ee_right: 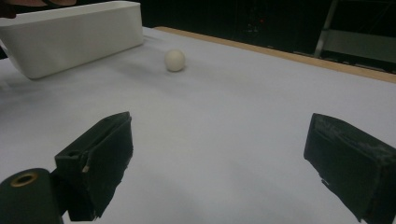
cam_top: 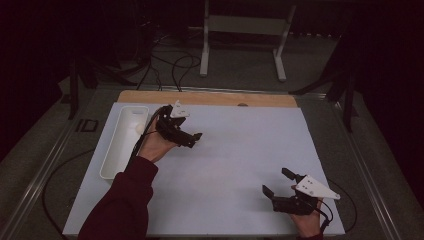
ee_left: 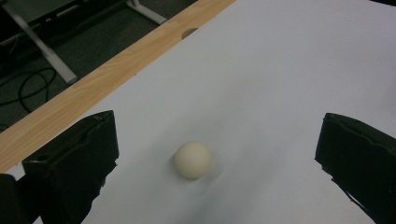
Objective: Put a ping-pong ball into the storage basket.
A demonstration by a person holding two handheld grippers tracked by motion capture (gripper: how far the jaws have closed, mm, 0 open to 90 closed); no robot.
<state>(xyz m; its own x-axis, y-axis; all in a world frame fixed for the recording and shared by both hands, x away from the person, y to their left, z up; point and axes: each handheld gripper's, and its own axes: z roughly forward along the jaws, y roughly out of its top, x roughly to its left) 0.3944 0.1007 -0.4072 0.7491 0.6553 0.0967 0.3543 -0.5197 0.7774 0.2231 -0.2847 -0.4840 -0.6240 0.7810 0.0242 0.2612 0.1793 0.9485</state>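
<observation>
A small cream ball [ee_left: 193, 159] rests on the white sheet [cam_top: 240, 150], seen in the left gripper view ahead of and between the two wide-apart jaws, touching neither. My left gripper [cam_top: 194, 139] [ee_left: 218, 123] is open and held above the sheet's back left part, beside a long white tray [cam_top: 106, 170]. My right gripper [cam_top: 276, 181] [ee_right: 222, 122] is open and empty near the front right corner. From there the ball [ee_right: 174, 60] shows farther off, just right of the tray [ee_right: 74, 37].
A bare wooden strip [cam_top: 210, 97] with a small hole [cam_top: 242, 104] runs along the table's far edge. Beyond it a metal stand [cam_top: 245, 25] and loose cables [cam_top: 175, 65] are on the floor. A dark red sleeve [cam_top: 125, 200] reaches in at the front left.
</observation>
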